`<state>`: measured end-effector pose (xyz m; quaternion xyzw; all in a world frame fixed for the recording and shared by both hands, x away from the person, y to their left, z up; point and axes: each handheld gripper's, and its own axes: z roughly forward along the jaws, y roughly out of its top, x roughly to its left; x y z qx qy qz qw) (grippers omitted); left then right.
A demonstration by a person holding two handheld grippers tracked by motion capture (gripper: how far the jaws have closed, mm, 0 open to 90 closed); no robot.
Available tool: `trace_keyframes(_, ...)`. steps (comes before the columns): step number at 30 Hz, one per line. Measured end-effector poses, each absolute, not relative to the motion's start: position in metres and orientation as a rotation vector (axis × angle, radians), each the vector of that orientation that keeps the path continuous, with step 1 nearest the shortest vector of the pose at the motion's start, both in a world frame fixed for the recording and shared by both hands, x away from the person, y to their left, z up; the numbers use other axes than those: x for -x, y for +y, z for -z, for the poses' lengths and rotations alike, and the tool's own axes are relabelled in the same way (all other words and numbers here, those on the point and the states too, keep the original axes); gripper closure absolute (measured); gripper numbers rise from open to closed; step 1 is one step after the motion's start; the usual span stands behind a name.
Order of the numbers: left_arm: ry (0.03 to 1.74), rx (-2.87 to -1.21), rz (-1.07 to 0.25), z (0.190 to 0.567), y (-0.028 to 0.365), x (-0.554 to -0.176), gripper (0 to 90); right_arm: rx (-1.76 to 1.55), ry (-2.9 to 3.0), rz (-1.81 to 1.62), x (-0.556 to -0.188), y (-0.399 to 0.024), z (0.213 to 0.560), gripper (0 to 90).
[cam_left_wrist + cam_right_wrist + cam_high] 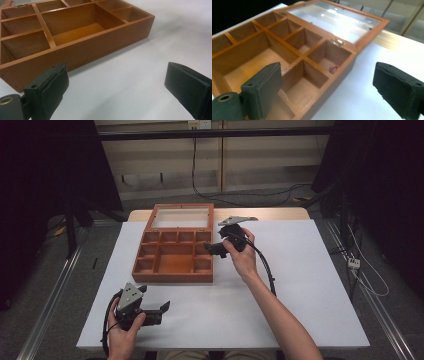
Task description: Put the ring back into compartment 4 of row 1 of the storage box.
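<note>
High view: I am holding my right tool (214, 249) by the open wooden box (175, 251) on the table (300, 285); my left tool (162, 309) is resting near the front edge.
Left gripper view: jaws standing wide, empty, facing the box (75, 45).
Right gripper view: jaws gaping, empty, over the box's right-hand compartments, where a small red item (333, 69) is lying.

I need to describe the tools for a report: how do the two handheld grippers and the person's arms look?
Both grippers, left gripper and right gripper, are black with two blocky padded jaws. Each carries a grey three-cornered plate on top and trails a black cable. The left gripper view shows a brass-coloured ring beside one jaw. The forearms are bare, no sleeves.
</note>
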<state>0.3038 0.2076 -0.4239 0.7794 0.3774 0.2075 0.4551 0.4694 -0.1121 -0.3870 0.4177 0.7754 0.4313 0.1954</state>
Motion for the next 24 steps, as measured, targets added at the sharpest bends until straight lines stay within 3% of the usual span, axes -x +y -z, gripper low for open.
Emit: trace_keyframes(24, 0.937, -1.923, -0.502, 0.425, 0.207, -0.304, 5.0, -1.132, 2.146, -1.188, -0.426, -0.128, 0.391, 8.5)
